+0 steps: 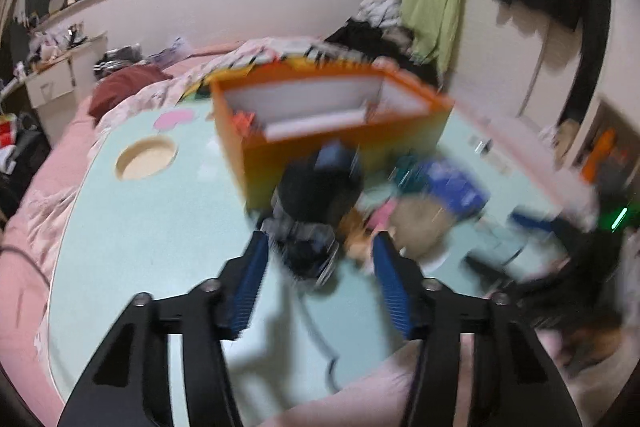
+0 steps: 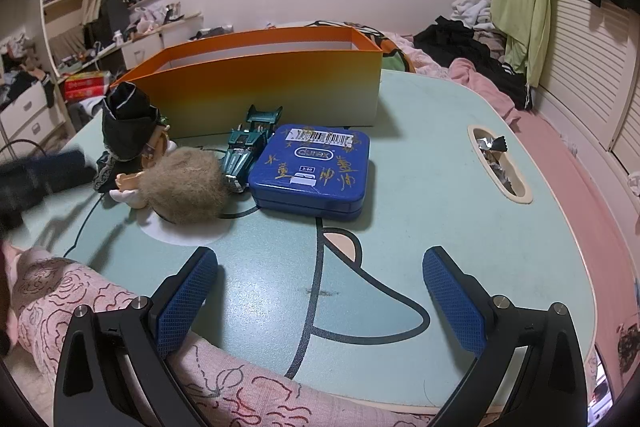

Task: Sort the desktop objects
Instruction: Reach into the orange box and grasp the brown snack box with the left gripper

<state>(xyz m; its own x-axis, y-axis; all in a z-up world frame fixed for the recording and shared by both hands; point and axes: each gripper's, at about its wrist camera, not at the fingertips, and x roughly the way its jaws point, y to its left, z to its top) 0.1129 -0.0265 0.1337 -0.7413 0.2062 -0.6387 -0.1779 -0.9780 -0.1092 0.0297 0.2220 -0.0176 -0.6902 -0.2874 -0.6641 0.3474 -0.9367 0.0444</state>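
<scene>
Left gripper (image 1: 321, 241): fingers narrowed around a dark-robed doll (image 1: 316, 195). Blur hides whether the pads press on it, so I cannot tell if it is gripped. By the look of it, this is the piece being taken for sorting.

Dark-robed doll, right wrist view (image 2: 128, 123): at the left end of the row, just in front of the orange box (image 2: 260, 83).

Shaggy-haired figure (image 2: 184, 187): lying on its side against the doll.

Teal toy car (image 2: 248, 147): wedged between the figure and the blue tin (image 2: 312, 171), touching both.

Orange box: open-topped, behind the whole row. It is probably the bin for the sorted items, and it is close enough that each one needs only a short carry.

Right gripper (image 2: 320, 255): fingers spread wide with nothing between them, over the near part of the counter (image 2: 440, 227). It seems to be waiting its turn.

Slot in the counter (image 2: 496, 163): far right, holding foil wrappers.
</scene>
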